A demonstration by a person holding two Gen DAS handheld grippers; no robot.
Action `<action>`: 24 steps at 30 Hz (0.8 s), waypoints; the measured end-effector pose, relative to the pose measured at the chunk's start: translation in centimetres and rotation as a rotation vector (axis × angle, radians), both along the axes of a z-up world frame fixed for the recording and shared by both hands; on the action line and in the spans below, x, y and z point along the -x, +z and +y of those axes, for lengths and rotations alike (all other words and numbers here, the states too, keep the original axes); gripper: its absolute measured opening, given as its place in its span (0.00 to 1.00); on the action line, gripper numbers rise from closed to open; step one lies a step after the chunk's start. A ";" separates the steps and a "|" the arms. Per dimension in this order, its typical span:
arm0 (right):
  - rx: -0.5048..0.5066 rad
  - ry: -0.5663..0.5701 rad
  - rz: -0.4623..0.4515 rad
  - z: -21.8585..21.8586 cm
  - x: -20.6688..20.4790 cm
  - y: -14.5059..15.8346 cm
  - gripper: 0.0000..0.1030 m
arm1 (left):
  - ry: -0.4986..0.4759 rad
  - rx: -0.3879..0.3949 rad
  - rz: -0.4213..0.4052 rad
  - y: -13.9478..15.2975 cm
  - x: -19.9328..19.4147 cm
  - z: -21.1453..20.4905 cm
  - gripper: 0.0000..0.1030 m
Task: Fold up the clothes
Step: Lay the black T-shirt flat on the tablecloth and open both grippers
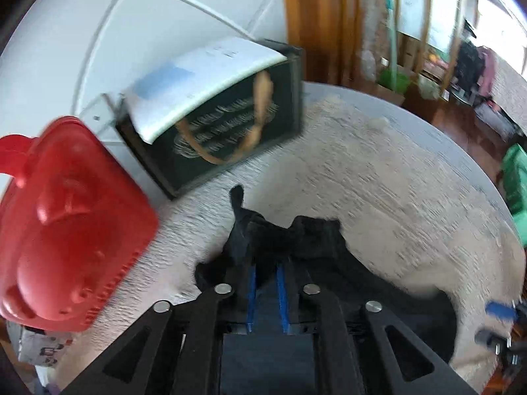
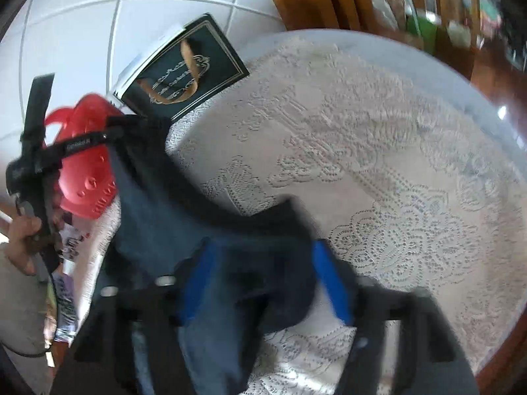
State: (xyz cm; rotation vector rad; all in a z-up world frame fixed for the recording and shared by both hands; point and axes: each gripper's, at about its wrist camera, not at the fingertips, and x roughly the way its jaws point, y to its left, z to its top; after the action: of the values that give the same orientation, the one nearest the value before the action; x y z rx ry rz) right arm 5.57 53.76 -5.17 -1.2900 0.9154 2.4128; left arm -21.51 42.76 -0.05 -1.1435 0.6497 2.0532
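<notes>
A dark navy garment (image 1: 283, 237) hangs between both grippers above a round table with a white lace cloth (image 1: 378, 177). My left gripper (image 1: 266, 273) is shut on a bunched edge of the garment, its blue pads (image 1: 251, 283) close together. In the right wrist view the garment (image 2: 171, 217) stretches from lower middle up to the left gripper (image 2: 33, 164) and the hand holding it at far left. My right gripper (image 2: 263, 283) has its blue pads (image 2: 332, 283) wide apart, with the cloth lying between them. The view is blurred.
A red plastic container (image 1: 66, 217) sits at the table's left edge. A dark green box with a tan ribbon (image 1: 224, 125) leans by the white tiled wall (image 1: 98, 33). Wooden furniture and clutter stand beyond the table. Lace cloth (image 2: 378, 171) covers the table on the right.
</notes>
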 end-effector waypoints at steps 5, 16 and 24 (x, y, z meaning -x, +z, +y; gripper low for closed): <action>0.027 -0.015 -0.013 2.7 -2.5 -1.0 0.69 | 0.049 0.071 -0.062 -2.9 -2.4 -5.2 0.67; -0.019 0.271 -0.197 -1.6 -5.4 -5.2 0.42 | 0.237 0.089 -0.237 -8.6 -13.7 -22.4 0.68; -0.070 0.344 -0.220 -3.4 -2.7 -6.8 0.51 | 0.497 -0.011 -0.370 -13.1 -20.4 -30.4 0.73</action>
State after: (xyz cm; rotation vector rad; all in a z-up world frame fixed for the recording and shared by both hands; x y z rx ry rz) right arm 8.29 50.33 -11.96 -1.7654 0.5832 2.4497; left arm -1.07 12.33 -13.19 -1.7568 0.1802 2.1393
